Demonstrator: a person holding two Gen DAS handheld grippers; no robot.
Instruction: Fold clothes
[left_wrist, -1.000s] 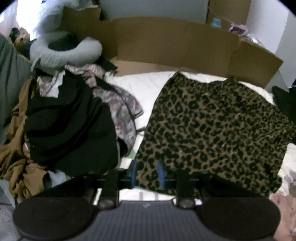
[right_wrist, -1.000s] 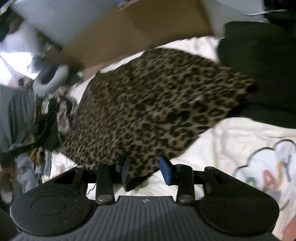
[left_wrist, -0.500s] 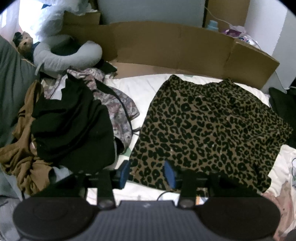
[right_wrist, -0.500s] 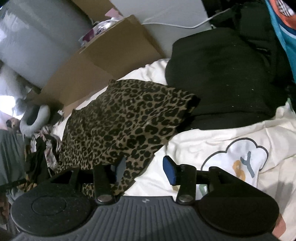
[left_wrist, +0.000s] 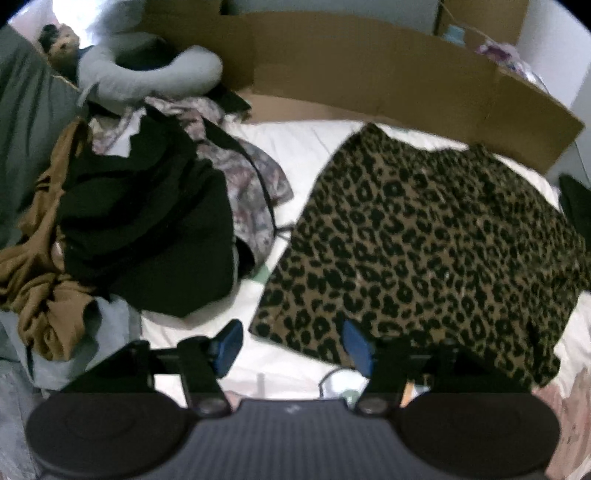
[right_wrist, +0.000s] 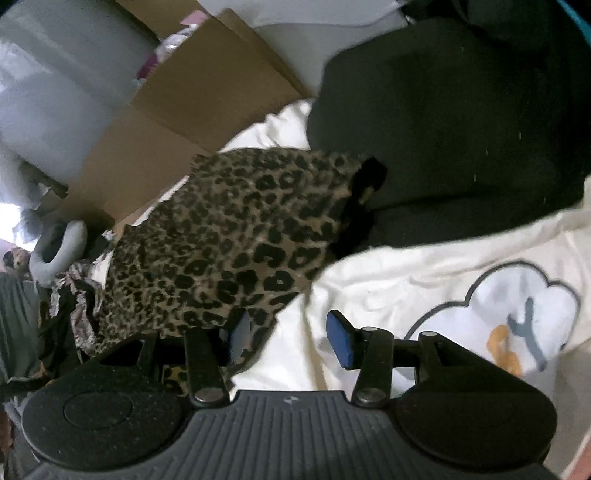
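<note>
A leopard-print garment (left_wrist: 424, 243) lies spread flat on the white bed sheet (left_wrist: 306, 144). My left gripper (left_wrist: 291, 349) stands open just short of the garment's near left corner, nothing between its blue pads. In the right wrist view the same leopard-print garment (right_wrist: 236, 243) reaches from the middle toward the lower left. My right gripper (right_wrist: 288, 338) is open at the garment's near right edge; its left pad sits over the cloth and its right pad over bare sheet. Neither gripper holds anything.
A heap of clothes, black (left_wrist: 147, 229), brown (left_wrist: 33, 258) and patterned, lies left of the garment. A grey neck pillow (left_wrist: 147, 79) and a cardboard wall (left_wrist: 351, 70) stand behind. A black bundle (right_wrist: 450, 125) borders the right side; the sheet has a cloud print (right_wrist: 517, 314).
The left gripper, shut on the garment's corner a second ago, has opened wide and let it go. The right gripper has also drawn off the cloth and turned to the right.
</note>
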